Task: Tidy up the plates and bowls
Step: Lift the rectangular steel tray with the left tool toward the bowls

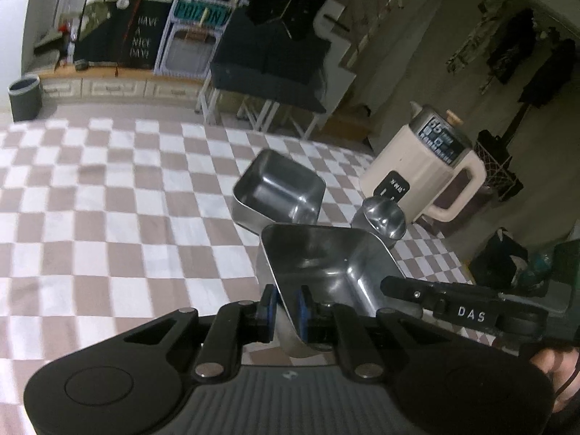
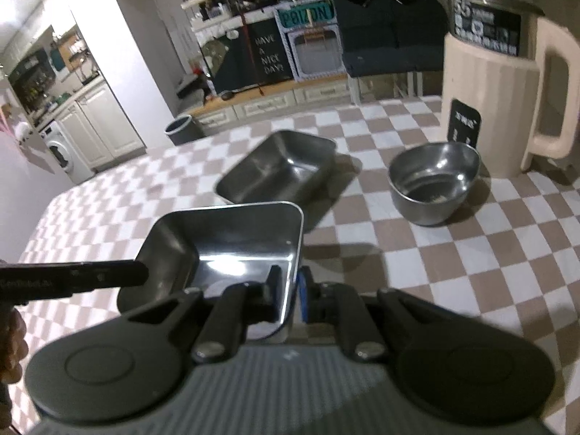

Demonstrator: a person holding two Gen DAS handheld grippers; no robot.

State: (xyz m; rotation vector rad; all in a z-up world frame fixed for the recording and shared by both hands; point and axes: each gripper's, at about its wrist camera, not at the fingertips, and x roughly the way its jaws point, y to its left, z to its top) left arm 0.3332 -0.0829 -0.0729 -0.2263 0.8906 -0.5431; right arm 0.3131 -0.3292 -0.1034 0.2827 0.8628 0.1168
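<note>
A square steel dish (image 1: pixel 326 253) (image 2: pixel 232 239) hangs just above the checked tablecloth (image 1: pixel 108 217), casting a shadow under it. My left gripper (image 1: pixel 286 301) is shut on its near wall, blue pads on either side of the rim. My right gripper (image 2: pixel 290 282) is shut on the dish's right wall, and its black fingers (image 1: pixel 398 286) also show in the left wrist view. The left gripper's finger (image 2: pixel 108 273) reaches in from the left edge. Behind it, a second square steel dish (image 1: pixel 279 185) (image 2: pixel 279 170) and a round steel bowl (image 1: pixel 384 217) (image 2: pixel 435 181) rest on the cloth.
A cream jug-shaped appliance (image 1: pixel 424 174) (image 2: pixel 496 83) stands right behind the round bowl. The checked cloth (image 2: pixel 471 272) spreads wide to the left and front. Beyond the table are a grey bin (image 2: pixel 179 128), low cabinets and a dark sofa.
</note>
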